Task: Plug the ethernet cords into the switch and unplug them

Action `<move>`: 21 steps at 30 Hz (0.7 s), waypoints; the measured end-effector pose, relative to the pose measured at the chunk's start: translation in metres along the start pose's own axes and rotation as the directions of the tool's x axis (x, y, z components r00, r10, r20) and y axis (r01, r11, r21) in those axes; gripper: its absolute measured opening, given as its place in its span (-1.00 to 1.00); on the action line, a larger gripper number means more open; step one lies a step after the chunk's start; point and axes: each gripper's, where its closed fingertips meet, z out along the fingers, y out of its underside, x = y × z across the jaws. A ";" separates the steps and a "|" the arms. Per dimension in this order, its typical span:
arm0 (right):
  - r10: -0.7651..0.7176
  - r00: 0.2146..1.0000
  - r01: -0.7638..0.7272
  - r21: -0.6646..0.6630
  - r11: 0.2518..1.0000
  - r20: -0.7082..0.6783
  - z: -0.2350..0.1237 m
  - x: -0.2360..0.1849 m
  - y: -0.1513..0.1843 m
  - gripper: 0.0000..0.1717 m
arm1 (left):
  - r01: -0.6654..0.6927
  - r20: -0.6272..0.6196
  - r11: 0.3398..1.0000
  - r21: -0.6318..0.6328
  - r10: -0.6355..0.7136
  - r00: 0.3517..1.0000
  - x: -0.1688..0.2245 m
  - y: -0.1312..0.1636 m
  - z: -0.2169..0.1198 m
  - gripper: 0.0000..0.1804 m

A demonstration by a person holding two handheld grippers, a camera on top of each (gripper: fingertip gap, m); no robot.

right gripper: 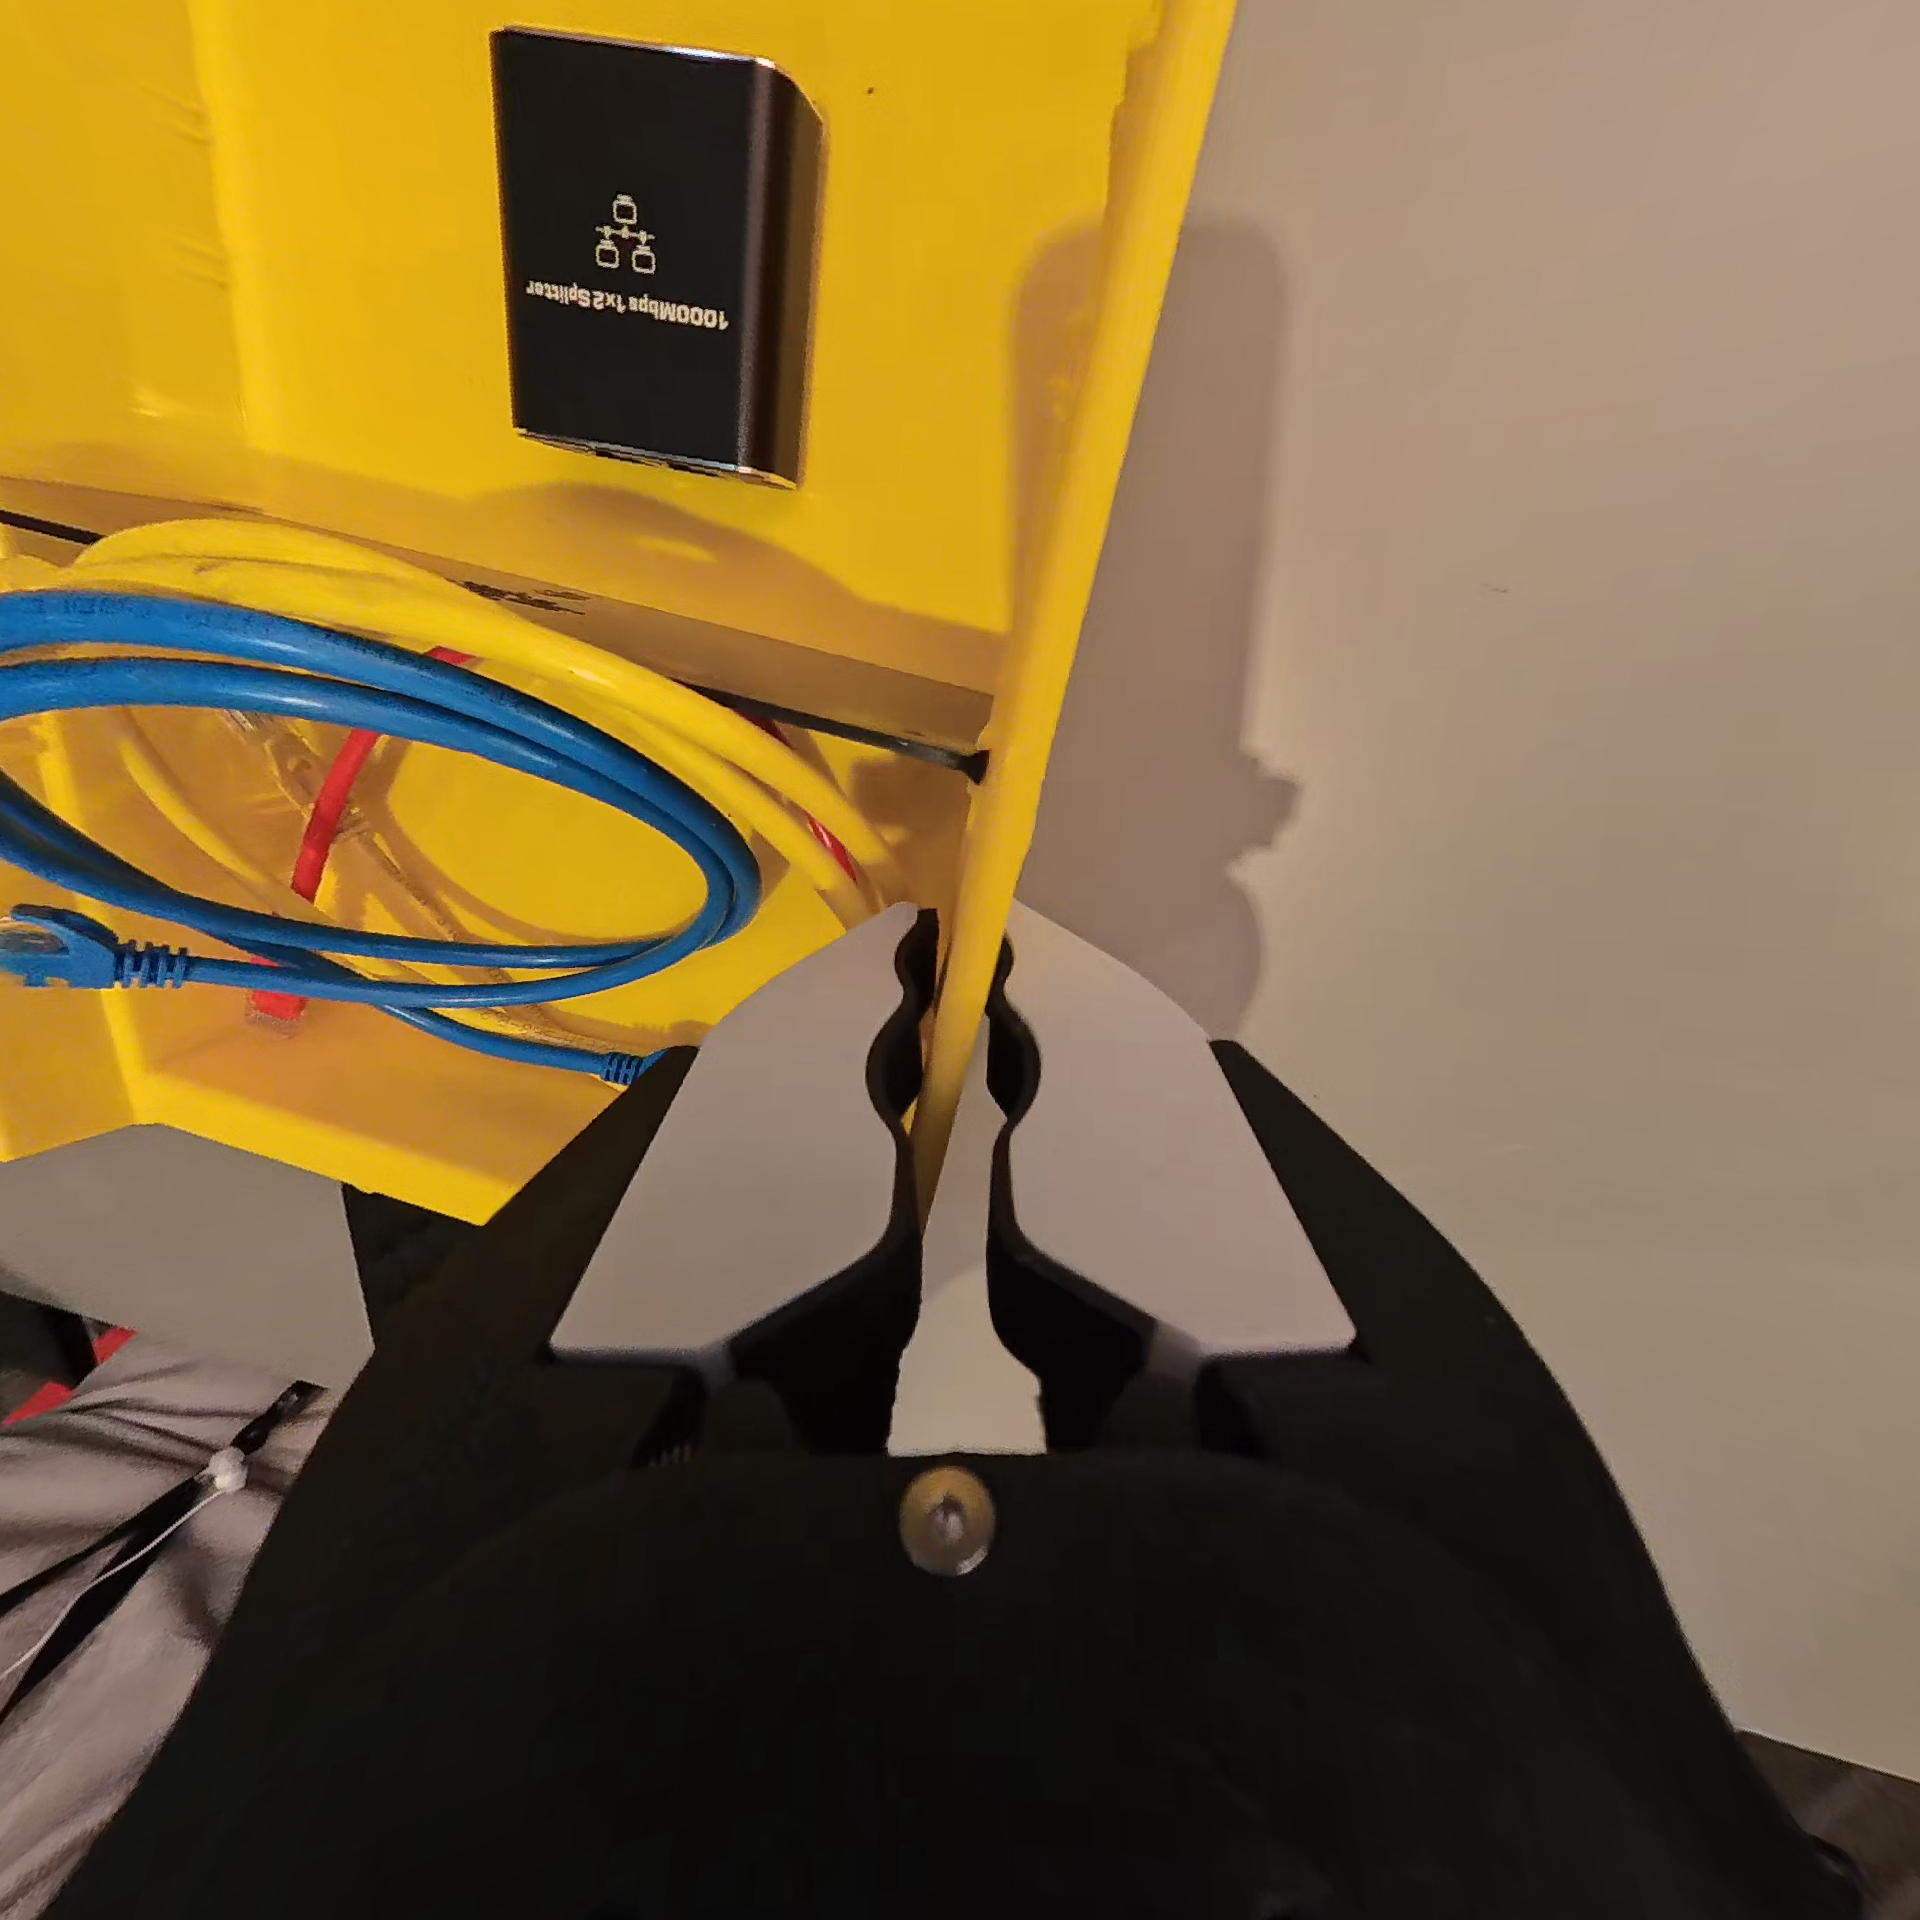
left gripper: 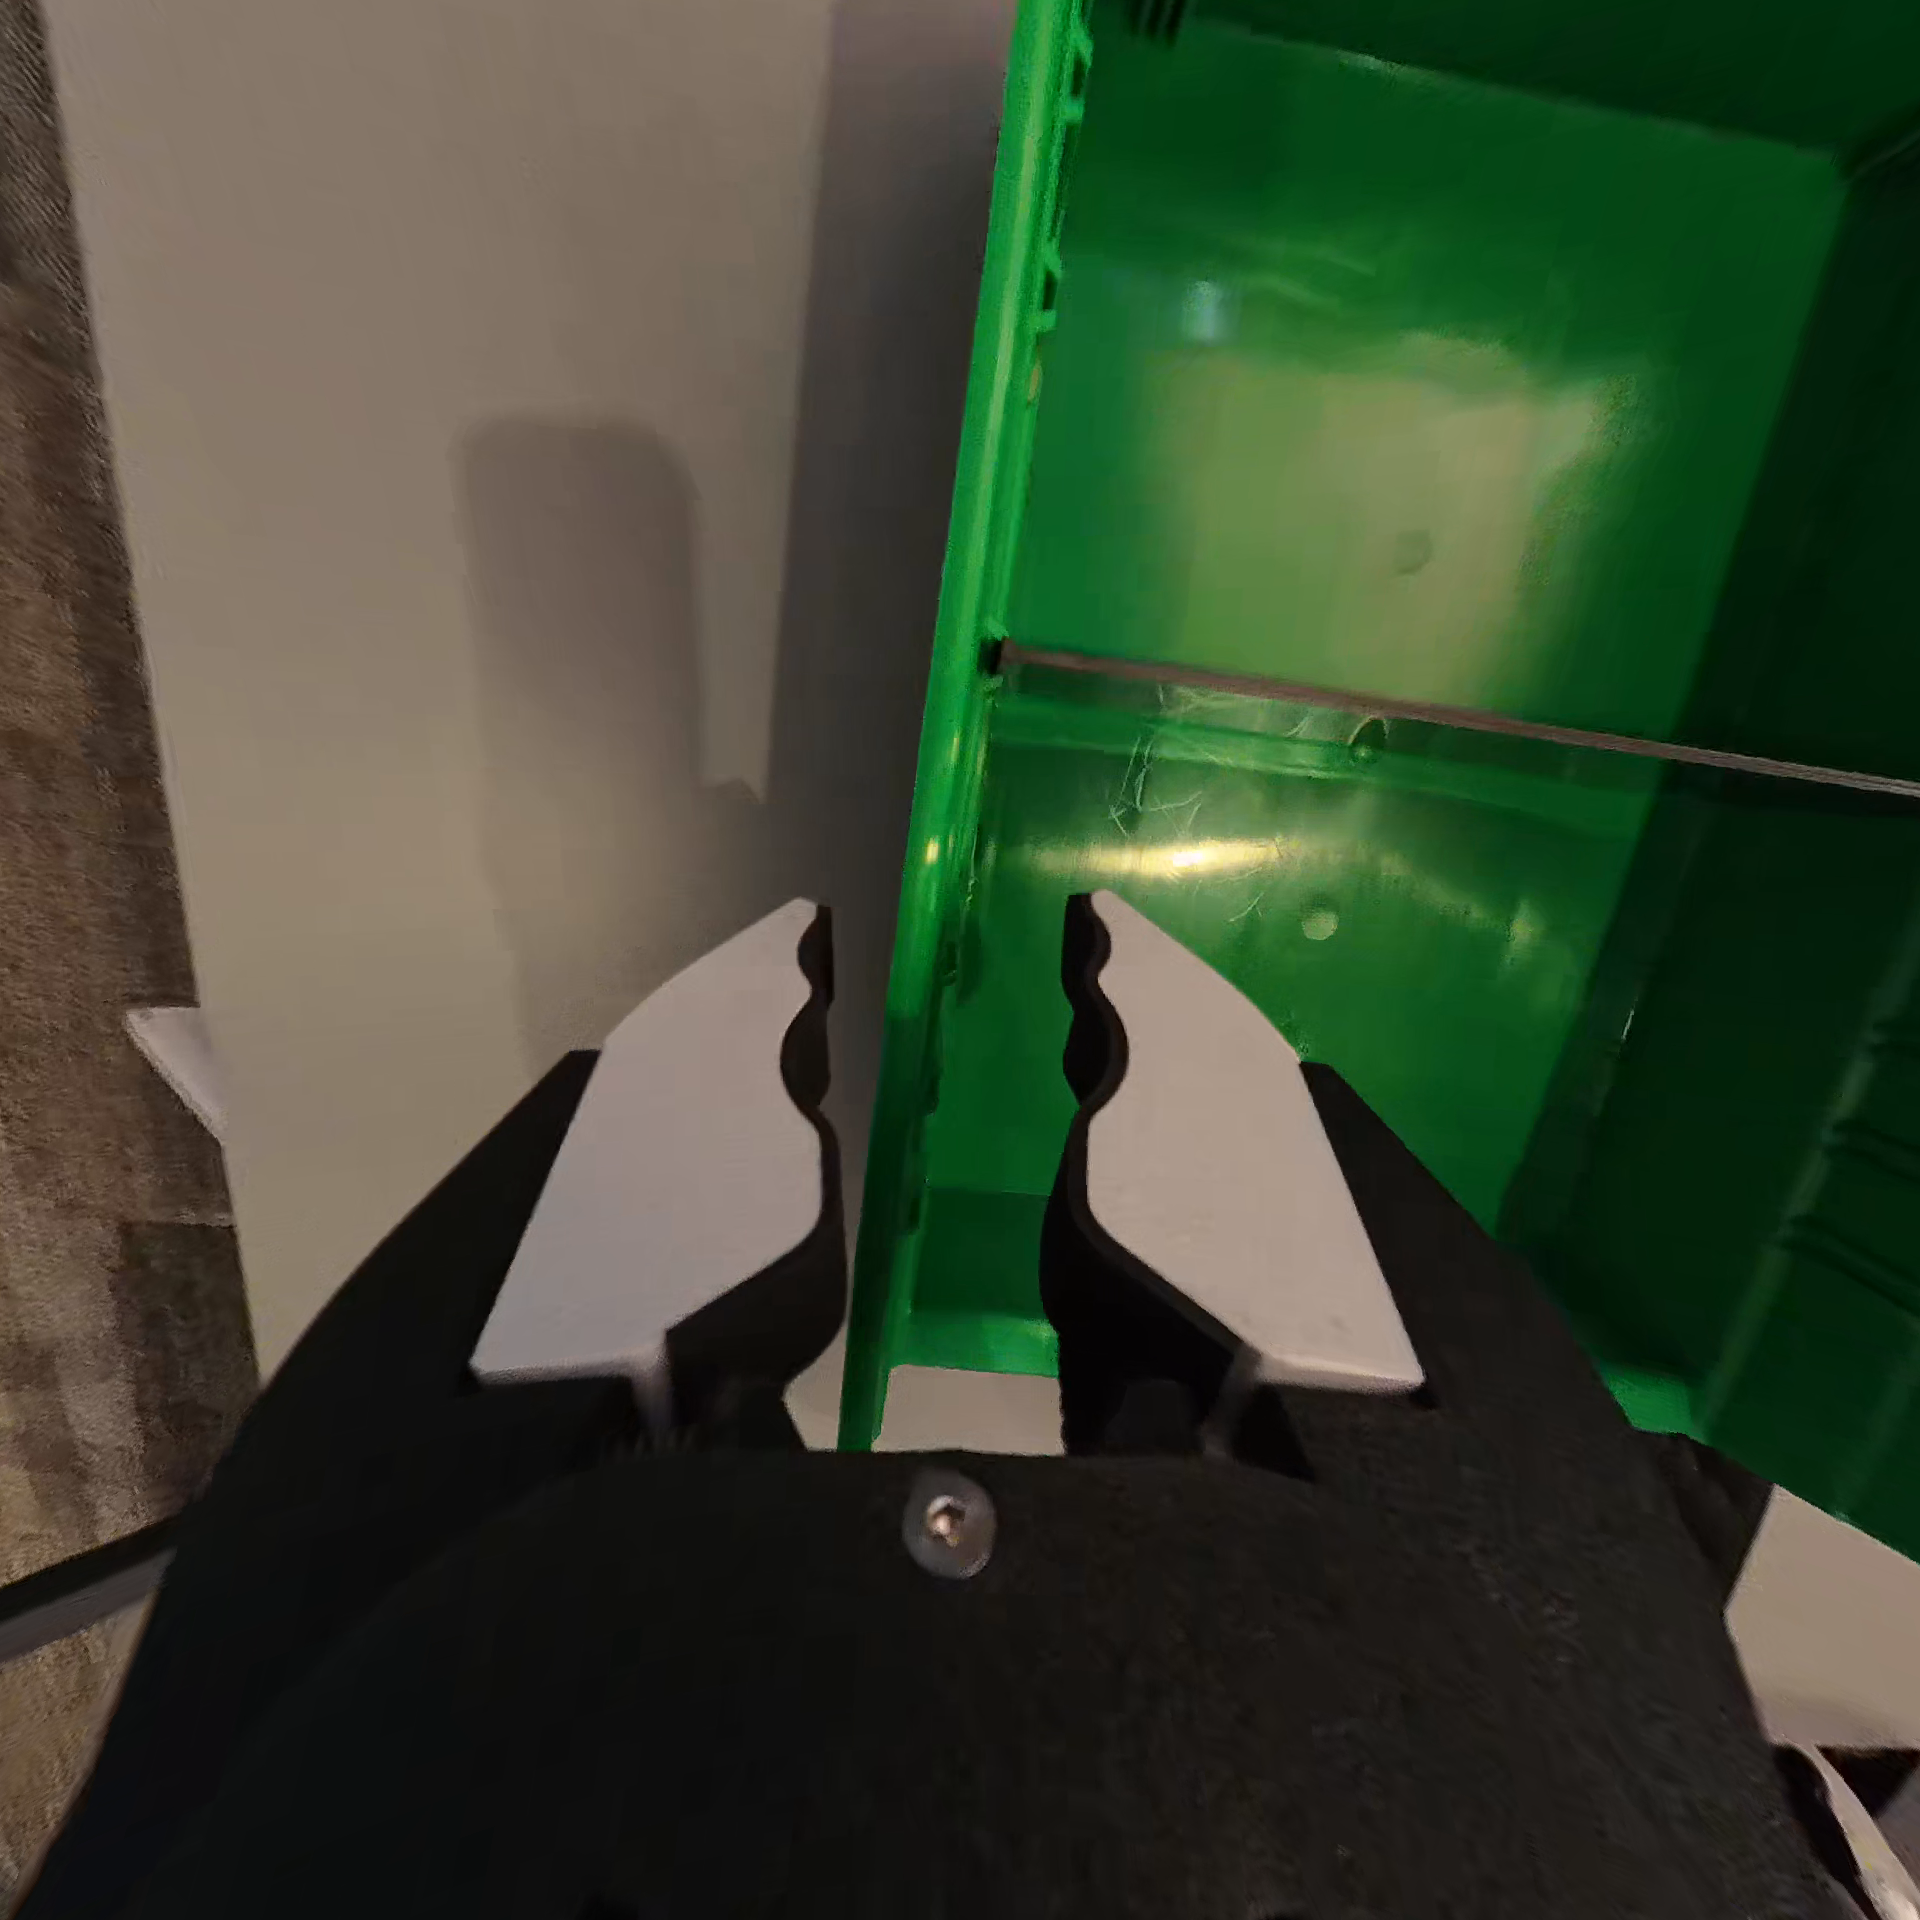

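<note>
Green bin, yellow bin, blue cord, black switch.

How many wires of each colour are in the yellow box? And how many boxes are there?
Blue wires: 1
Yellow wires: 1
Red wires: 1
Yellow boxes: 1
Green boxes: 1
Total: 3 wires and 2 boxes, 5 things. More wires could be hidden under the coils.

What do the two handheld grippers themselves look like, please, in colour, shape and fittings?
Both match. The left gripper and right gripper each have a matte black body, a silver screw at centre, and two pale grey tapered fingers lined with wavy black pads. No cables or sleeves show.
</note>
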 end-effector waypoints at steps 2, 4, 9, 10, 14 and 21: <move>0.029 0.999 -0.029 -0.006 1.000 0.016 0.000 0.000 0.000 -0.90 | 0.015 -0.026 0.999 -0.034 -0.016 1.000 0.004 0.003 0.006 -0.60; 0.060 0.998 -0.060 -0.017 0.998 0.036 0.000 -0.002 -0.001 -0.89 | 0.012 -0.044 0.998 -0.061 -0.015 0.999 0.008 0.005 0.012 -0.63; -0.041 0.998 0.043 -0.065 0.997 0.042 0.006 -0.028 -0.008 -0.89 | -0.062 -0.081 0.993 -0.104 0.054 0.995 0.028 0.006 0.015 -0.94; -0.038 0.998 0.042 -0.087 0.995 0.048 0.008 -0.036 -0.010 -0.89 | -0.098 -0.100 0.987 -0.124 0.086 0.991 0.037 0.008 0.016 -0.95; -0.064 0.996 0.071 -0.137 0.988 0.054 0.018 -0.071 -0.022 -0.90 | -0.261 -0.128 0.944 -0.203 0.239 0.963 0.074 0.015 0.019 -0.90; -0.027 0.997 0.036 -0.138 0.990 0.066 0.027 -0.103 -0.039 -0.90 | -0.384 -0.162 0.889 -0.249 0.353 0.922 0.121 0.018 0.020 -0.90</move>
